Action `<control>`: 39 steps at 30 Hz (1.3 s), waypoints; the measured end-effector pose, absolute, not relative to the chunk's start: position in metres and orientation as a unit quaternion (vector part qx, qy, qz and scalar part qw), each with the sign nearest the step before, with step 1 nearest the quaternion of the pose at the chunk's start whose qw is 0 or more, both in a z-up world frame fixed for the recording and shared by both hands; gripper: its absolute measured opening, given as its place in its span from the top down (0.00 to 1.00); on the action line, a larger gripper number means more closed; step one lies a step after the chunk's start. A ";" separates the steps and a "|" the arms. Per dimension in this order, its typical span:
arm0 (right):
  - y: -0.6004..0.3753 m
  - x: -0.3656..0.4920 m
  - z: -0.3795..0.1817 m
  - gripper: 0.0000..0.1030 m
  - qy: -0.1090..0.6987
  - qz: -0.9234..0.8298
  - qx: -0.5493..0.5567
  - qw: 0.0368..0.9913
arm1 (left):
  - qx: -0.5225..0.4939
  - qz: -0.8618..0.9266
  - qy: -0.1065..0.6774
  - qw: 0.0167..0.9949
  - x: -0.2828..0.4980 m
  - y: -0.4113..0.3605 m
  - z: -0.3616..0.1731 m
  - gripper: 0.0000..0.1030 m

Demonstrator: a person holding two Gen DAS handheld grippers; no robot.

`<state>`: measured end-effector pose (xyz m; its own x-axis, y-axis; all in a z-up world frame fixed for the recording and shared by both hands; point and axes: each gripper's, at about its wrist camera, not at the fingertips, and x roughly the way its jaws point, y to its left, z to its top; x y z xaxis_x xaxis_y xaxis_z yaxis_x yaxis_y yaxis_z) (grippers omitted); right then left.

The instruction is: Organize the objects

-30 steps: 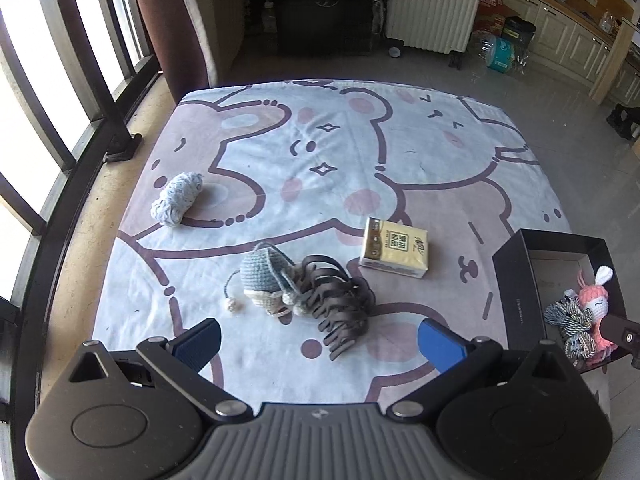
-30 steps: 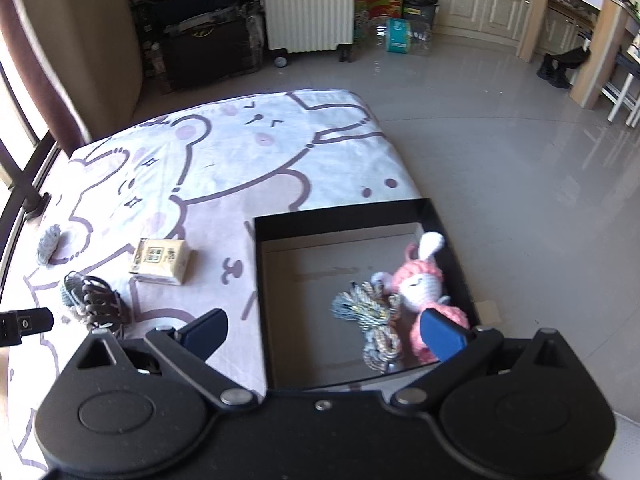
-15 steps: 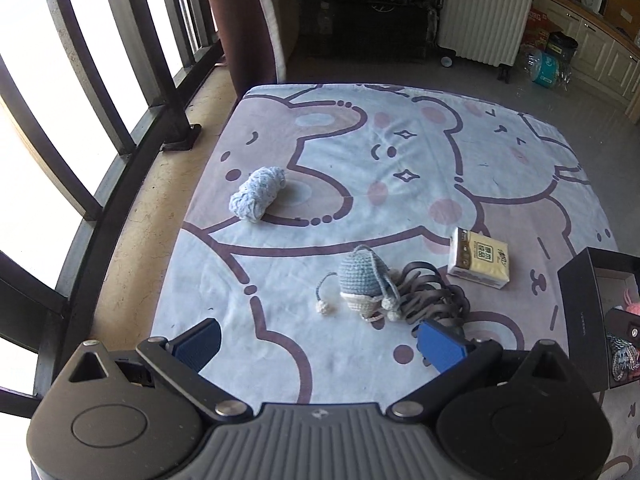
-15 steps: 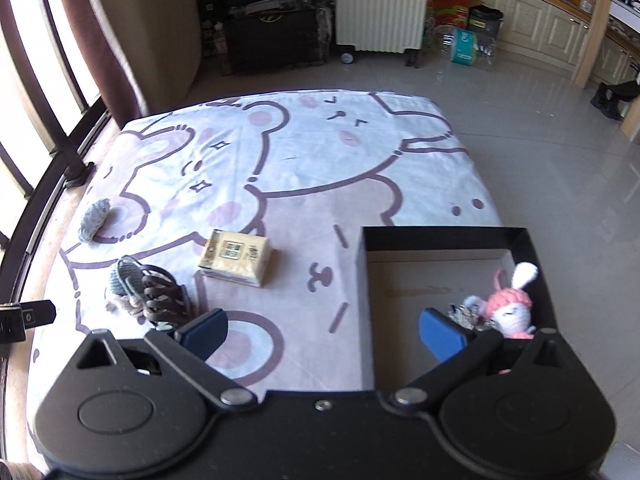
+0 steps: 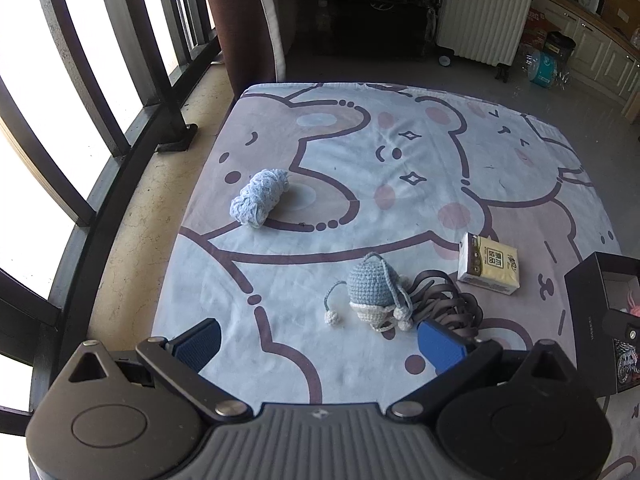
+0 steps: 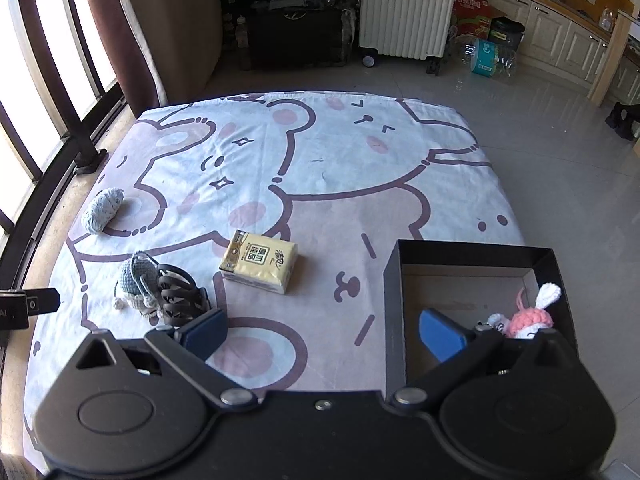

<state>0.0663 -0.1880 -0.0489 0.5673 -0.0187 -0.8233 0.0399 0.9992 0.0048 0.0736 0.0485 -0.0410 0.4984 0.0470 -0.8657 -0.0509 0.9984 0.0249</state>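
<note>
Both grippers spread wide, nothing pinched: my left gripper (image 5: pixel 318 344) hangs over the near part of the mat, my right gripper (image 6: pixel 322 332) hangs over the near edge between mat and box

Layout, big to small:
- bear-print mat (image 6: pixel 360 168) on the floor, all loose items sit on it
- black box (image 6: pixel 394 300) at the mat's right near corner, open top, clearly the drop target
- tissue pack (image 6: pixel 260 266) lying flat mid-mat, well apart from the box
- dark hair claw (image 5: pixel 448 304) touching the knitted blue pouch (image 5: pixel 370 286), the pair just ahead of my left gripper's right finger
- light blue yarn roll (image 5: pixel 260 198) alone at the far left of the mat
- pink crochet bunny (image 6: pixel 530 316) already in the box, against its right wall
- small striped braided piece (image 5: pixel 624 360) also in the box next to the bunny, mostly hidden in the right view by my finger

Progress, my read: two items boxed, four left on the mat (tissue pack, claw, pouch, yarn roll), so roughly a third done

Likely next: left takes the claw or pouch since they're closest; they touch, so grabbing one may drag the other. Tissue pack is the obvious one for the right
</note>
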 end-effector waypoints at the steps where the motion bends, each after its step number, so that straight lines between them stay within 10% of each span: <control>1: -0.188 0.067 -0.049 0.00 0.465 -0.017 0.013 0.885 | -0.003 0.027 0.500 0.866 0.075 0.048 -0.042 0.00; 39: -0.161 0.111 -0.087 0.00 0.497 0.009 0.106 0.861 | -0.051 0.040 0.495 0.866 0.102 0.093 -0.068 0.00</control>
